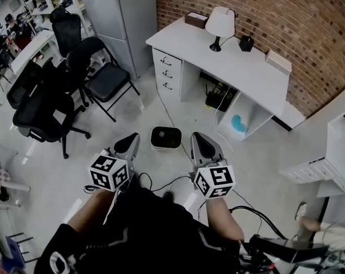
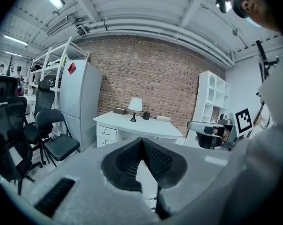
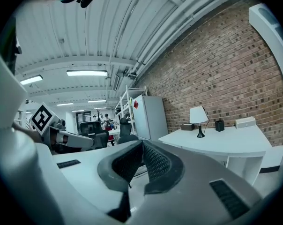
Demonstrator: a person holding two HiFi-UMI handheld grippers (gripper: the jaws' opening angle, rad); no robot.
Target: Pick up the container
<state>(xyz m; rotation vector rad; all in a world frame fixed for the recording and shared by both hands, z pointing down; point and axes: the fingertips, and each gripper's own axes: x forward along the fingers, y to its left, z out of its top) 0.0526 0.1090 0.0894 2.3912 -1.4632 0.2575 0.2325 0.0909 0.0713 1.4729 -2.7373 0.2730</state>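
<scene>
A small white square container [image 1: 165,137] with a dark inside sits on the floor, just beyond and between my two grippers. My left gripper [image 1: 130,144] is to its left and my right gripper [image 1: 199,145] to its right, both shut with nothing between the jaws. In the left gripper view the left gripper [image 2: 142,142] has its black pads pressed together; the floor container is hidden there. The right gripper [image 3: 142,145] looks the same in its own view. A small black cup [image 1: 246,43] stands on the white desk [image 1: 247,73] beside a lamp [image 1: 220,25].
Black office chairs [image 1: 98,73] crowd the left side. A grey cabinet [image 1: 118,10] stands at the back by the brick wall. Cables [image 1: 178,181] trail over the floor near the person's feet. White shelving [image 1: 332,153] is at the right. Boxes [image 1: 278,61] rest on the desk.
</scene>
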